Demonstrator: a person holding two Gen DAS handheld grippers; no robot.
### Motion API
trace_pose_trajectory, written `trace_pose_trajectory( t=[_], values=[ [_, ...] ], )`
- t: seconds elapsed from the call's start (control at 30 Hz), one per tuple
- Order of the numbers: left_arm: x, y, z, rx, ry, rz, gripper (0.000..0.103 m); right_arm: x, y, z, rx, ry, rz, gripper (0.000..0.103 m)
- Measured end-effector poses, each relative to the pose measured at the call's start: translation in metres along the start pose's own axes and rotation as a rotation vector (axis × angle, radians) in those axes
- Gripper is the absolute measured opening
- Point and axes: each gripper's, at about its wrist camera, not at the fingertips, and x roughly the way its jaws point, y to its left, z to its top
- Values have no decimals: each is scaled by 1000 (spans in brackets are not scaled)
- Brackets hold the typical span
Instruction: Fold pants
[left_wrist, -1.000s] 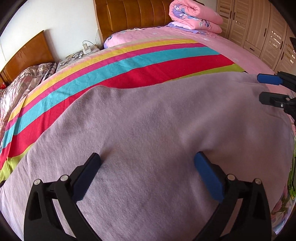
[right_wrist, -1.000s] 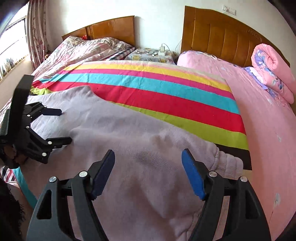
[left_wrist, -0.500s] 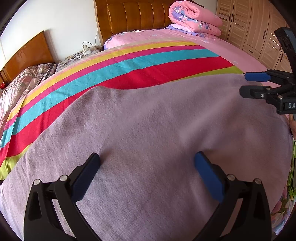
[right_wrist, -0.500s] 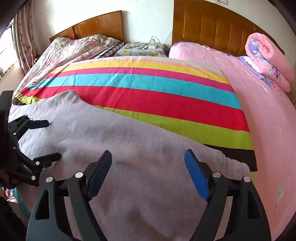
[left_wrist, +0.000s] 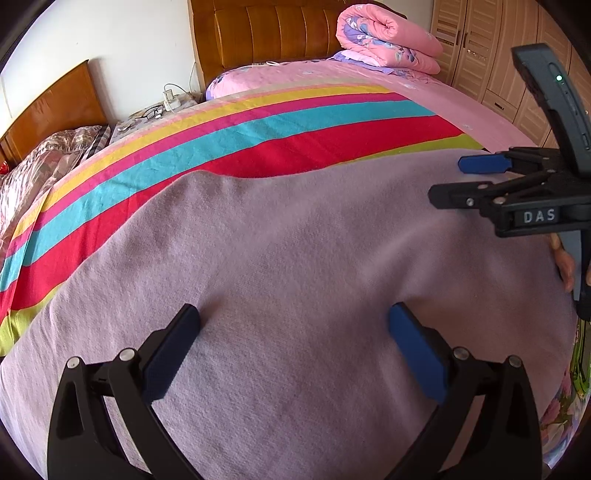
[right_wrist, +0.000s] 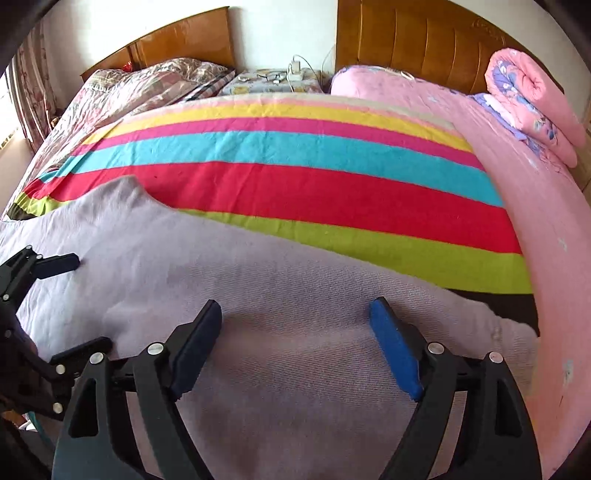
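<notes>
**Kid:** Pants (left_wrist: 295, 258), the big soft purple ones. Where are they?

**Me:** They lie flat on my bed, on top of the stripy blanket (left_wrist: 258, 133). They spread under both my grabbers. One end with a cuff (right_wrist: 513, 339) lies off to the right in my right camera.

**Kid:** What could go wrong?

**Me:** The biggest thing: I think I could pinch the stripy blanket along with the pants. It lies right under them, so a deep grab would lift both.

**Kid:** And then?

**Me:** The cloth is thick and floppy. If I grab only the top layer, the fold may come out crooked or bunched.

**Kid:** Could your two grabbers bump?

**Me:** Maybe. They are near each other over the same cloth.

**Kid:** Are your fingers holding anything?

**Me:** No. My left gripper (left_wrist: 295, 347) is spread wide, with only flat cloth below it. My right gripper (right_wrist: 295, 350) has just been spreading wider, and nothing is pinched in it. I cannot tell if the tips touch the cloth.

**Kid:** Any boxes or baskets with stuff in them?

**Me:** I see none. There is only a closet (left_wrist: 480, 55) with its doors closed.
</notes>
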Motion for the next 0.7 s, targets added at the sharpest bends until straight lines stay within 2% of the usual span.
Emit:
trace_pose_trajectory(
  t=[0.1,0.17,0.2,0.3,0.43,0.57,0.7],
  values=[
    [-10,8,-4,-35,-15,7,102,0,3,3,22,-13,-34,81],
    [-27,18,-9,-64,-29,-12,102,-10,12,8,35,-51,-100,81],
    [-38,25,-12,-77,-51,-15,102,-16,19,11,33,-77,-101,81],
    [-70,58,-23,-123,-102,56,102,-27,51,22,3,-135,-2,81],
    [-99,126,-51,-259,-106,189,102,-17,120,39,-113,-121,188,82],
    [-110,186,-83,-413,-51,279,102,1,189,50,-236,-88,251,82],
    [-114,220,-113,-515,-19,299,102,24,227,60,-276,-39,282,82]
  ],
)
